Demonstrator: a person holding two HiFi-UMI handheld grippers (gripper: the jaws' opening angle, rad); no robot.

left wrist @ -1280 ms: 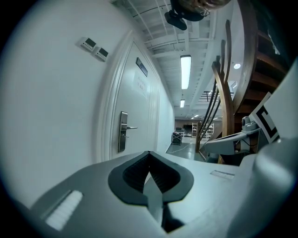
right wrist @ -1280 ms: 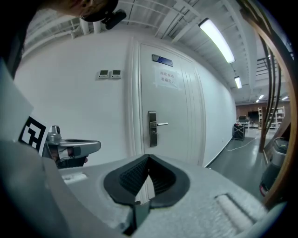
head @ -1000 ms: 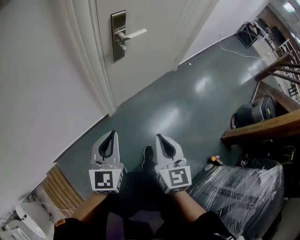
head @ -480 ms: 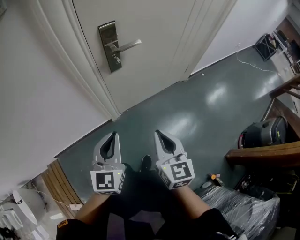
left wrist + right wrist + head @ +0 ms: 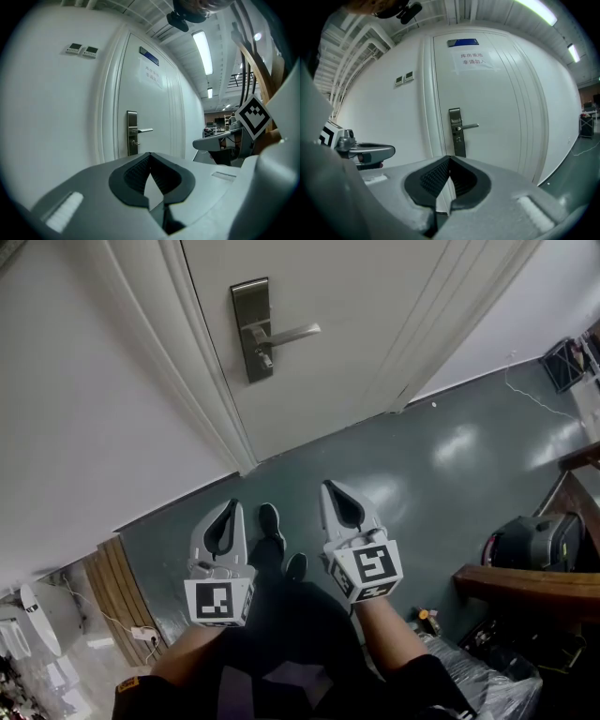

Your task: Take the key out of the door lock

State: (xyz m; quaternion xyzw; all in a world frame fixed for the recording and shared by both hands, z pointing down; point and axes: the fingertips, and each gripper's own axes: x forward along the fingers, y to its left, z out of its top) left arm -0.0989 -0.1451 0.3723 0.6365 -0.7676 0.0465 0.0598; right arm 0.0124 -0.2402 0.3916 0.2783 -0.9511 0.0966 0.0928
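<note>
Head view: left tool [image 5: 231, 506], right tool [image 5: 329, 487], lock [image 5: 251, 330]

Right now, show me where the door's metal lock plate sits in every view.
Head view: lock plate upper left of centre, on the white door.
Left gripper view: left of centre, about mid-height.
Right gripper view: almost dead centre.
Shared landmark: the lever handle, pointing right from the plate.
</note>
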